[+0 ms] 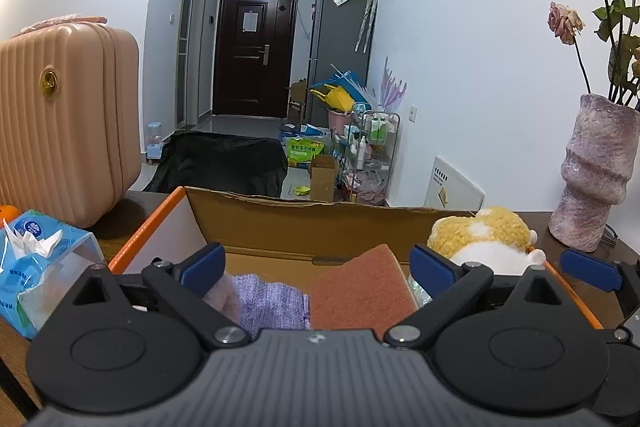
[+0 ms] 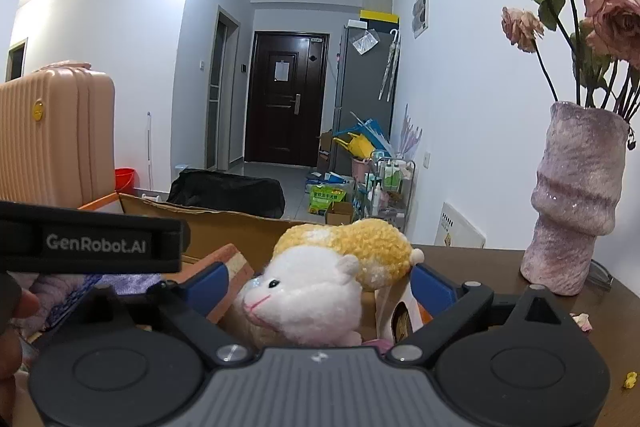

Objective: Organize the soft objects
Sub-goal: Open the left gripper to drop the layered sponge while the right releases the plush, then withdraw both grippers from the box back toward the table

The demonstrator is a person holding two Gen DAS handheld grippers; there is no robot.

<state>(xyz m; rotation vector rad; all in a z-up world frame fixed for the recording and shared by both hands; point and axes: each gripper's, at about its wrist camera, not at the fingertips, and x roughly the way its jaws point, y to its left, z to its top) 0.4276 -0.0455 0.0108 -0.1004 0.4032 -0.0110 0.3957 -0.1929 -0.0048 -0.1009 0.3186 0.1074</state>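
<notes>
An open cardboard box [image 1: 304, 223] with an orange edge sits on the dark table. Inside lie a purple cloth [image 1: 272, 303], a pinkish fluffy item [image 1: 224, 299] and a red-brown sponge [image 1: 360, 291]. A yellow and white plush hamster [image 1: 484, 235] rests at the box's right side. My left gripper [image 1: 316, 263] is open above the box, holding nothing. My right gripper [image 2: 320, 281] is open with the plush hamster [image 2: 320, 291] between its fingers; contact is unclear. The sponge [image 2: 232, 267] and the box [image 2: 224, 223] also show in the right wrist view.
A pink suitcase [image 1: 64, 123] stands at the left, a blue tissue pack [image 1: 36, 267] in front of it. A purple vase [image 2: 576, 211] with dried roses stands at the right on the table. The left gripper's body [image 2: 92, 243] crosses the right wrist view.
</notes>
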